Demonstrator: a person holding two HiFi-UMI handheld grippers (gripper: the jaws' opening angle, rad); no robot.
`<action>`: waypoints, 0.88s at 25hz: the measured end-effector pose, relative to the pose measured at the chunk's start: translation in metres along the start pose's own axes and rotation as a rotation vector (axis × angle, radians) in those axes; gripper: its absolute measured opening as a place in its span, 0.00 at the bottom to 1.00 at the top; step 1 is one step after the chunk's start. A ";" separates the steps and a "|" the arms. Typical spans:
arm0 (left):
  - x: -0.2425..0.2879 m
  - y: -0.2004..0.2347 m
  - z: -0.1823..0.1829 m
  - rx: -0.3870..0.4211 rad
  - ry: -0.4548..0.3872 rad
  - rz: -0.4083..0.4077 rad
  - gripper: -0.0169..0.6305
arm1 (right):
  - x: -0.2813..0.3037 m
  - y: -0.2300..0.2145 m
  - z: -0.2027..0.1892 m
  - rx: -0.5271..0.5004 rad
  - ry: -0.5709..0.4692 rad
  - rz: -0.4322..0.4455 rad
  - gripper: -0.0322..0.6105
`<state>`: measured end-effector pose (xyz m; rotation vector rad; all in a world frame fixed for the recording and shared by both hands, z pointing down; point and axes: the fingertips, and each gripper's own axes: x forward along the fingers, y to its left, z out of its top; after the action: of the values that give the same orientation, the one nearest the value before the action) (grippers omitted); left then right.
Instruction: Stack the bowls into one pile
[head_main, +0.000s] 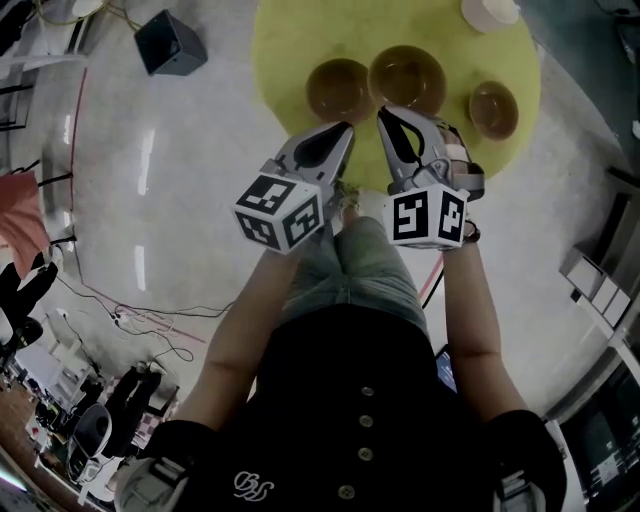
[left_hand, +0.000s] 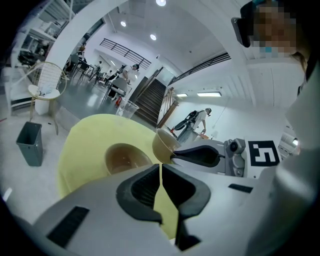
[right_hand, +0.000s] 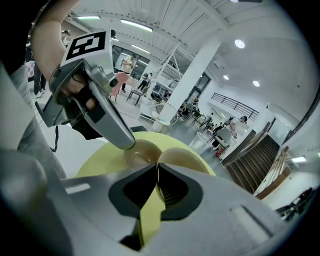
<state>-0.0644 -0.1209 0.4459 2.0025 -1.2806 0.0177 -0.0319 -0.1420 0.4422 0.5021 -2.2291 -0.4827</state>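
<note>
Three brown bowls are on or over a round yellow table (head_main: 285, 40). The left bowl (head_main: 338, 87) (left_hand: 125, 157) rests on the table, and a smaller bowl (head_main: 493, 108) sits to the right. My right gripper (head_main: 385, 112) (right_hand: 156, 166) is shut on the near rim of the middle bowl (head_main: 407, 78) (right_hand: 182, 159). In the left gripper view that bowl (left_hand: 164, 144) hangs tilted above the table. My left gripper (head_main: 347, 127) (left_hand: 160, 166) is shut with nothing between its jaws, just short of the left bowl's near rim.
A white object (head_main: 490, 12) stands at the table's far edge. A dark bin (head_main: 170, 42) (left_hand: 30, 142) sits on the floor left of the table. Cables (head_main: 150, 320) trail on the floor at the left. The person's knees are below the grippers.
</note>
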 end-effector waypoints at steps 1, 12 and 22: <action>-0.003 0.001 0.003 0.001 -0.009 0.005 0.06 | -0.001 0.000 0.005 -0.006 -0.009 0.003 0.08; -0.031 0.010 0.018 0.010 -0.074 0.051 0.06 | 0.003 0.024 0.049 -0.070 -0.085 0.078 0.08; -0.049 0.025 0.000 -0.021 -0.082 0.096 0.06 | 0.019 0.046 0.056 -0.086 -0.092 0.150 0.08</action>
<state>-0.1086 -0.0885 0.4414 1.9406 -1.4219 -0.0319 -0.0955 -0.1023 0.4419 0.2708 -2.3020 -0.5297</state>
